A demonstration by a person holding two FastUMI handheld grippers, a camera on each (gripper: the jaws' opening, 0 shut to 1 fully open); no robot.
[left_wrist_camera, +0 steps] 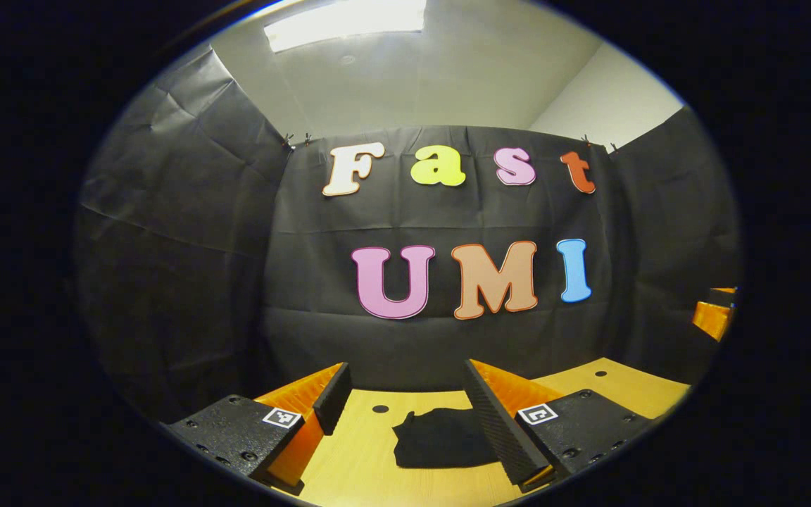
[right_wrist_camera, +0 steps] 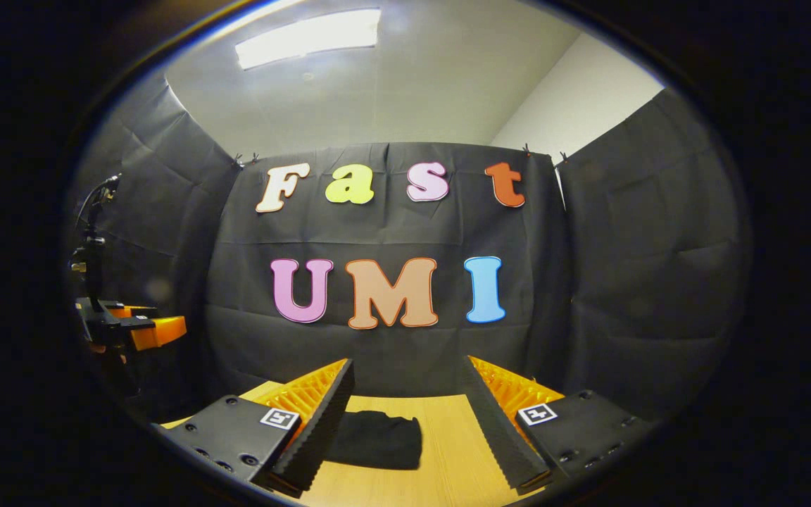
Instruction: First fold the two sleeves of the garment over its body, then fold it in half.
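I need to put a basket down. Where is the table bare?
Bare wood runs from the black garment back to the cloth wall, and right of the garment on the table. Crowded only where the garment lies.

One dark garment (left_wrist_camera: 444,438) lies on one wooden table (left_wrist_camera: 377,472) — a single folded bundle. Two grippers are up: the left gripper (left_wrist_camera: 405,394) and the right gripper (right_wrist_camera: 405,394), each with two spread fingers. One ceiling light (right_wrist_camera: 307,39) glows overhead — and one small hole (left_wrist_camera: 380,408) marks the tabletop.

both grippers (left_wrist_camera: 405,415) (right_wrist_camera: 405,415) — jaws apart
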